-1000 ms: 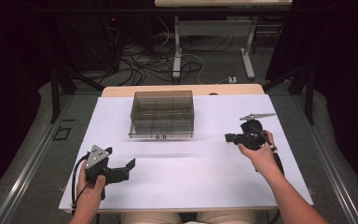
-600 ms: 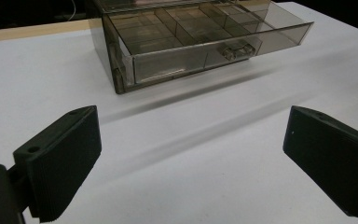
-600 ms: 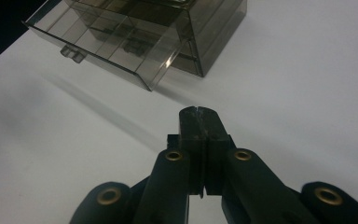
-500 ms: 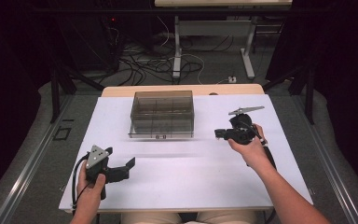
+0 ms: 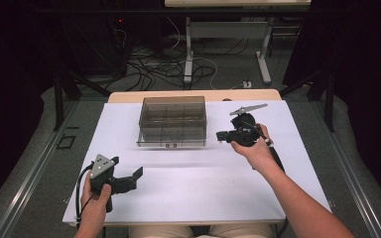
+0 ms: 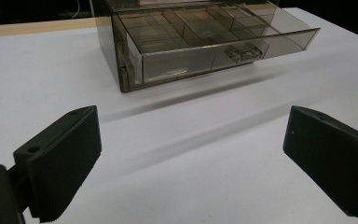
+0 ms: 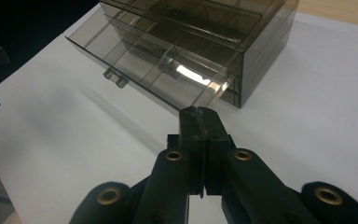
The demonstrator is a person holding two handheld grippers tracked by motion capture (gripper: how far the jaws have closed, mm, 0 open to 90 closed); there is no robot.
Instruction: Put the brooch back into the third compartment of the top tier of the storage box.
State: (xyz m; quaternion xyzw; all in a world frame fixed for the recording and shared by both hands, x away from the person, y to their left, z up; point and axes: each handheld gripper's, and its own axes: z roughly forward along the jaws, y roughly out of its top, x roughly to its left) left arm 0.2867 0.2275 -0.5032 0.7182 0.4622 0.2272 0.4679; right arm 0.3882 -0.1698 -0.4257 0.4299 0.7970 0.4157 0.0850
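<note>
1. Box (image 5: 172,121): a smoky, see-through plastic drawer box, standing at the 12 o'clock end of the white table (image 5: 193,188), slightly toward 11 o'clock of the table's centre.
2. Drawer (image 6: 223,42): partly pulled out of the box toward the person; the left gripper view shows it divided into several compartments, with a small clear handle (image 6: 244,52) on its front wall. What the compartments hold cannot be told.
3. Right gripper (image 5: 221,135): held above the table at 3 o'clock of the box, just beside the box's right wall and apart from it, pointing toward 9 o'clock. Its jaws are pressed together with nothing between them, as the right gripper view shows; their tips lie just short of the drawer's near corner (image 7: 214,95).
4. Right hand (image 5: 253,148): wraps the gripper's body from the 5 o'clock side; the forearm enters from the bottom edge of the high view.
5. Left gripper (image 5: 138,173): low over the table at 7 o'clock of the box and well apart from it, pointing toward 2 o'clock. Its jaws stand wide apart, with bare table between them.
6. Left hand (image 5: 95,201): grips the gripper at the table's 6 o'clock edge; a black cable (image 5: 81,186) loops beside it.
</note>
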